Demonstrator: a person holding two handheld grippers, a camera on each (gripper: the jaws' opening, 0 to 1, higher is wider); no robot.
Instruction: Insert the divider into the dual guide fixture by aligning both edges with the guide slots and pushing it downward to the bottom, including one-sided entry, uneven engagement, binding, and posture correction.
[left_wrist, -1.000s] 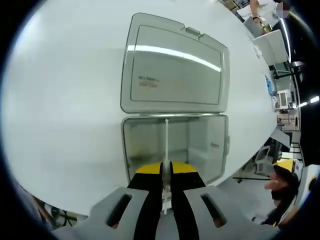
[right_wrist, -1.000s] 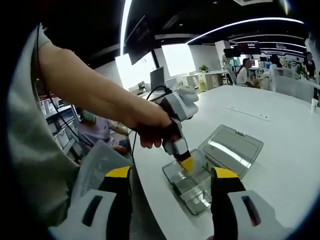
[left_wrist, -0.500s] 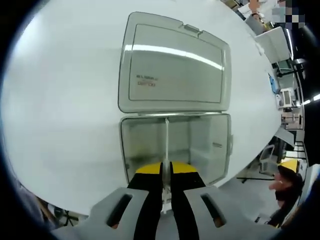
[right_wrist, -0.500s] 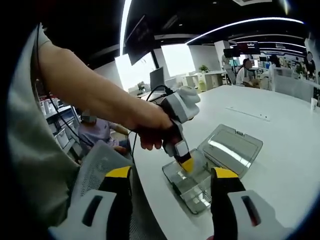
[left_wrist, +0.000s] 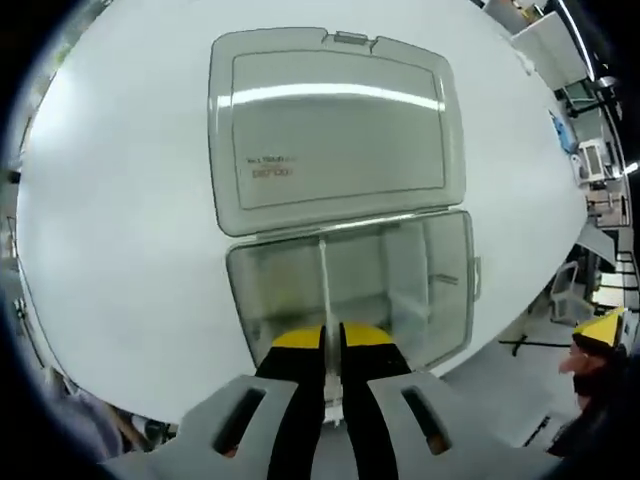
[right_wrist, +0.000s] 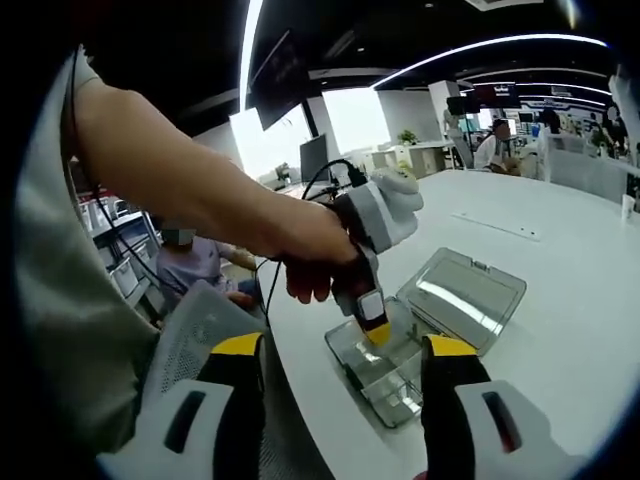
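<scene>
Left gripper (left_wrist: 333, 345) clamps the thin divider (left_wrist: 323, 285) upright inside the open clear box (left_wrist: 250, 290) near the table (left_wrist: 120, 200) edge, lining it with the slots to push down, while the right gripper (right_wrist: 340, 400) waits apart, empty.

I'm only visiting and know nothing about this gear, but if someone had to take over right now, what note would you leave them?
Left hand-held gripper: shut on the divider, a thin white plate held on edge over the clear box.
Right hand-held gripper: open, holding nothing, back from the box.
The box sits on the white table near its edge, hinged lid lying open flat.
Done: divider reaches into the box.
Left: whether both edges sit in the slots can't be told; check, straighten, push to the bottom.
</scene>
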